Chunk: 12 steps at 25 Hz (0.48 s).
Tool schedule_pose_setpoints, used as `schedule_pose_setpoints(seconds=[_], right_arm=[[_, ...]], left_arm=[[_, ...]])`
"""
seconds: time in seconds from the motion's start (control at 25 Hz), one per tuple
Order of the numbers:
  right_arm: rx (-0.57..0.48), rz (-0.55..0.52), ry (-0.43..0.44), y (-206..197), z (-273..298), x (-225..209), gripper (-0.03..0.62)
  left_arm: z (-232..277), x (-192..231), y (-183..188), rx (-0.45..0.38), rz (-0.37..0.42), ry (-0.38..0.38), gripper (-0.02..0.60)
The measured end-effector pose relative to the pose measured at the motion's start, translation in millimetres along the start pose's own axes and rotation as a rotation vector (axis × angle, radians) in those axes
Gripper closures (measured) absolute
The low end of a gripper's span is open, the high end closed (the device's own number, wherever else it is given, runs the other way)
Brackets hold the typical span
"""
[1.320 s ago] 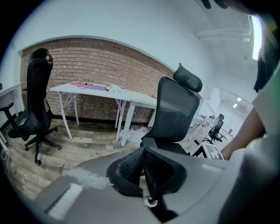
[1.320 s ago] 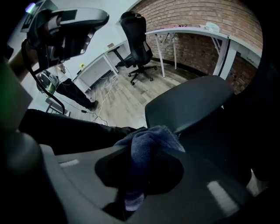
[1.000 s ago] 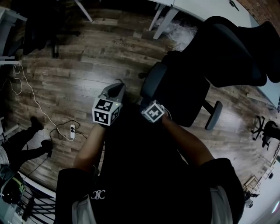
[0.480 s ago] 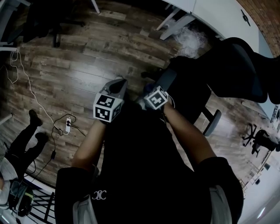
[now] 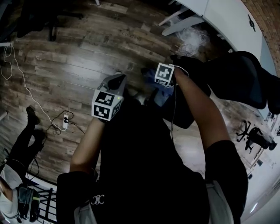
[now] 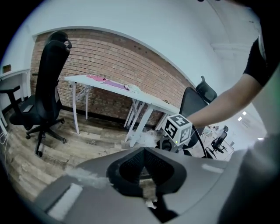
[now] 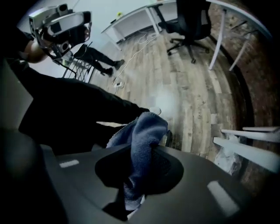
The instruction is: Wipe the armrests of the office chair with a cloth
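Note:
The black office chair [image 5: 238, 76] stands at the right of the head view. My right gripper [image 5: 158, 87] is at the chair's near side, shut on a blue cloth [image 5: 161, 97] that hangs from its jaws. The gripper, the cloth and my forearm hide the armrest under them. In the right gripper view the cloth [image 7: 142, 144] is bunched between the jaws of the right gripper [image 7: 140, 175]. My left gripper [image 5: 116, 82] hovers over the floor to the left, shut and holding nothing. The left gripper view shows the left gripper's [image 6: 144, 168] jaws closed and the chair's backrest [image 6: 192, 99] beyond.
Wooden floor all around. A white desk [image 5: 218, 13] with a crumpled plastic bag [image 5: 192, 39] under it stands at the top right. A power strip [image 5: 65, 122] and cables lie on the floor at left. A person's legs [image 5: 26, 140] are nearby. Another black chair [image 6: 46, 87] stands further off.
My right gripper has moved up and to the right with the cloth, further along the chair's side. The left gripper has stayed about where it was. The head view has turned slightly.

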State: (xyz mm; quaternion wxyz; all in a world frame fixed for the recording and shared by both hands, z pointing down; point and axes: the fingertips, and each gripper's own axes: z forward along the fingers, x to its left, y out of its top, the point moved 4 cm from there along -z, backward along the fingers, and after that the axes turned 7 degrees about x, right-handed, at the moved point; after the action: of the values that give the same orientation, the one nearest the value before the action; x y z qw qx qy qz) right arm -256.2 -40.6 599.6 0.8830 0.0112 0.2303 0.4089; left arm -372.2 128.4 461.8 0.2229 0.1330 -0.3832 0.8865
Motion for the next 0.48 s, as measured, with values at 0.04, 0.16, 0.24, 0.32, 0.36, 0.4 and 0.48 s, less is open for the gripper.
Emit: schedule_pose_setpoints(seconds=[0.04, 0.16, 0.24, 0.32, 0.36, 0.4, 0.48], right_arm=[[0.047, -0.040, 0.027, -1.0, 0.6, -2.2, 0.523], [0.161, -0.135, 0.104, 0.3, 4.9, -4.2, 0.523], [0.201, -0.176, 0.171, 1.8, 10.9, -0.5, 0.523], [0.222, -0.213, 0.225, 3.6, 17.9, 4.0, 0.523], [0.234, -0.237, 0.235, 4.2, 21.1, 4.9, 0.523], [0.248, -0.266, 0.239, 4.6, 23.9, 5.5, 0.523], [0.273, -0.323, 0.254, 4.5, 28.6, 8.3, 0.523]], left_arm=[[-1.1, 2.4, -2.6, 0.006, -0.005, -0.006, 0.577], [-2.3, 12.4, -9.9, 0.025, -0.009, -0.021, 0.577], [-0.1, 18.5, -14.1, 0.036, -0.015, -0.022, 0.577], [3.2, 23.2, -18.1, 0.054, -0.014, -0.023, 0.577], [5.3, 25.8, -19.9, 0.064, -0.009, -0.022, 0.577], [7.5, 28.2, -21.7, 0.074, -0.003, -0.022, 0.577], [11.8, 31.4, -24.2, 0.085, 0.007, -0.021, 0.577]])
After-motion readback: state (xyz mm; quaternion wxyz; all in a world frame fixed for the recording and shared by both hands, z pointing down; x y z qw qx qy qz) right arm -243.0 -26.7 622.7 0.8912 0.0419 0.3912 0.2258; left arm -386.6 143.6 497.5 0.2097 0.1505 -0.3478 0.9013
